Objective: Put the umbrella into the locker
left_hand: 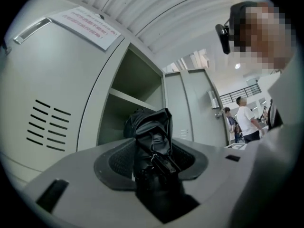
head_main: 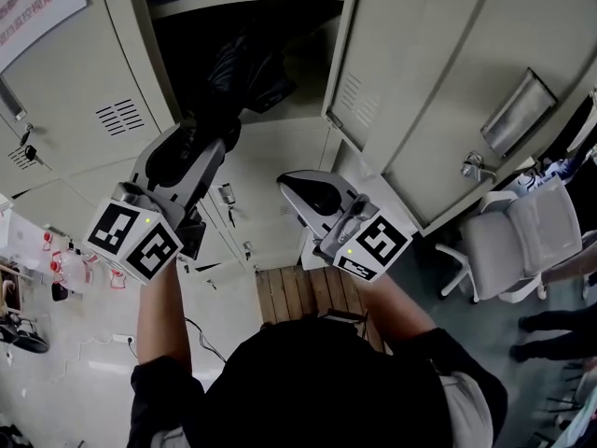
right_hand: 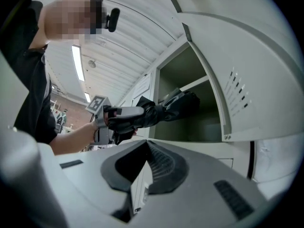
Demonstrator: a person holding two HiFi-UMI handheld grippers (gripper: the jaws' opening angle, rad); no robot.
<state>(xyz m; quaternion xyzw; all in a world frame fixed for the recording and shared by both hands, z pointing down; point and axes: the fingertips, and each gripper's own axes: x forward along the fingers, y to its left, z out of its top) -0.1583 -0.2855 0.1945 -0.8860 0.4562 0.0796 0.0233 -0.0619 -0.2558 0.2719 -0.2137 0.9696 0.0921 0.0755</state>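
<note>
Indoor, even overhead light. The ceiling tube (right_hand: 76,63) blows out white in the right gripper view. From the head view the locker (head_main: 140,45) interior drops to near-black, and the black umbrella (left_hand: 153,137) loses detail against it. The pale doors (head_main: 448,73) read flat, with soft shadows only. Both gripper views are fisheye, with black corners and bowed lines. The near foreground is soft.
</note>
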